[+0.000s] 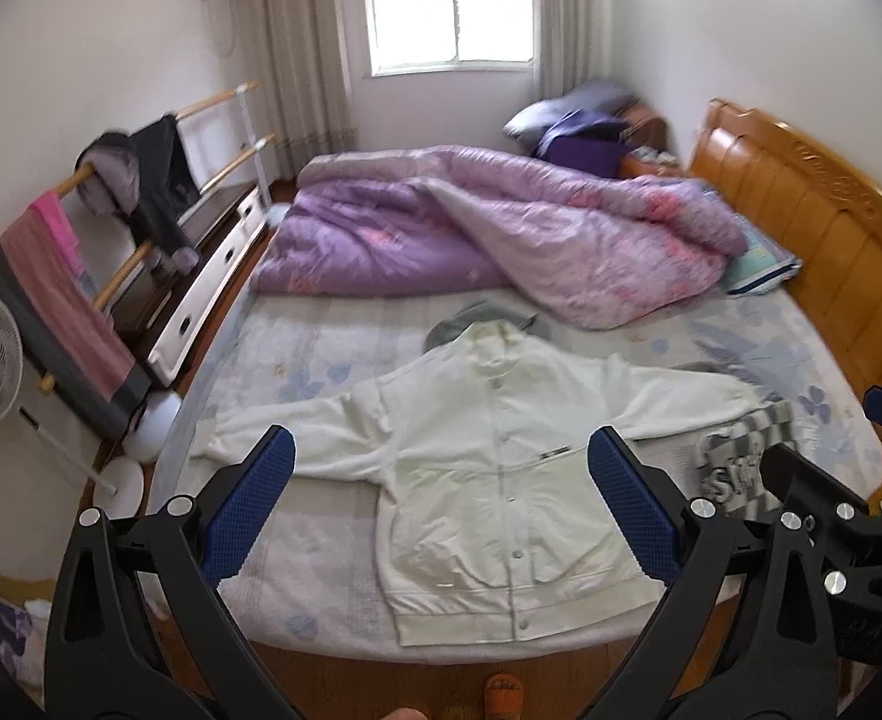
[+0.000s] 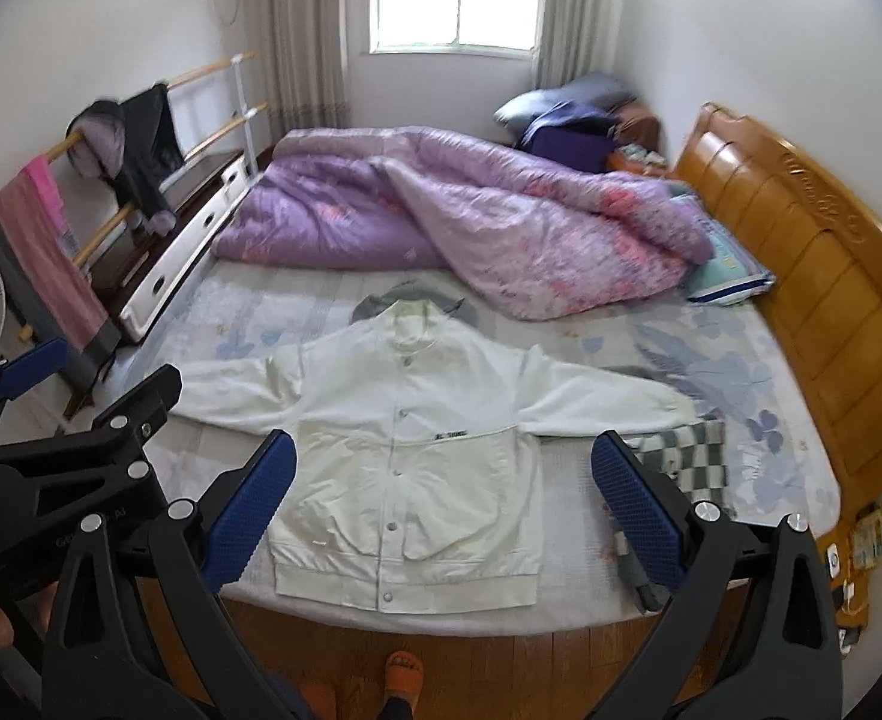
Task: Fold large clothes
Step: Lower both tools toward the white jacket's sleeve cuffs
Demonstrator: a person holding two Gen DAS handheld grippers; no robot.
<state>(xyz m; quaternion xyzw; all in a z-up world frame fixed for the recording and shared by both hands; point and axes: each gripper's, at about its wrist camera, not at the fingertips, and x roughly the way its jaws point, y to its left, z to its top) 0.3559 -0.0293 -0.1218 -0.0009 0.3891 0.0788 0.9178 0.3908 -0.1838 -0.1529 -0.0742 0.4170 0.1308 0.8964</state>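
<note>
One white button-up jacket (image 2: 405, 468) lies flat, sleeves out, near the bed (image 2: 771, 468) edge. Left gripper (image 1: 441, 480) and right gripper (image 2: 444, 480), two total, both spread wide, holding nothing.

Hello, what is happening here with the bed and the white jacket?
A person standing at the foot of the bed holds one claw in each hand. A white jacket lies flat and buttoned on the mattress, sleeves spread to both sides. The left claw and the right claw are both open and hover above the jacket, holding nothing. No fold has been made yet. A purple quilt is bunched up at the far side, and a checkered garment lies beside the jacket.
</note>
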